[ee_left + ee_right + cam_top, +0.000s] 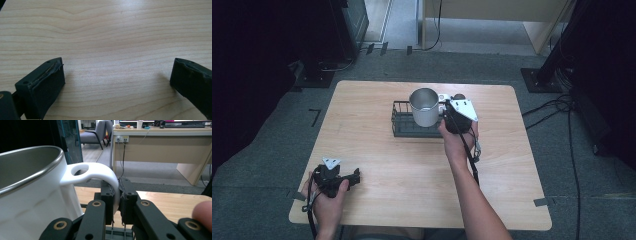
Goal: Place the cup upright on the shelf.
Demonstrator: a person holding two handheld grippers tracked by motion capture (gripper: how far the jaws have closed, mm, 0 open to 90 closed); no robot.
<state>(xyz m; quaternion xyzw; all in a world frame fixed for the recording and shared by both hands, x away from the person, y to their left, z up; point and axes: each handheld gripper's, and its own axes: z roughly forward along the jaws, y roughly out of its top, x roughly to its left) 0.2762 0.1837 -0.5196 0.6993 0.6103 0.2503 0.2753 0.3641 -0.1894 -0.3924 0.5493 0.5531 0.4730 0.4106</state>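
White and steel-rimmed, the mug [424,107] is held upright over the black wire basket [404,123] that sits toward the far middle of the pale wooden table [387,165]. The right gripper [451,116] has it by the handle [100,173]; in the right gripper view both black jaws are pinched tight on that white loop, with the mug's metal-lined mouth close at the left. Whether the mug's base touches the basket I cannot tell. Over at the near left corner of the table, the left gripper [354,177] rests low in the person's hand, and in the left gripper view its jaws stand wide apart over bare wood, holding nothing.
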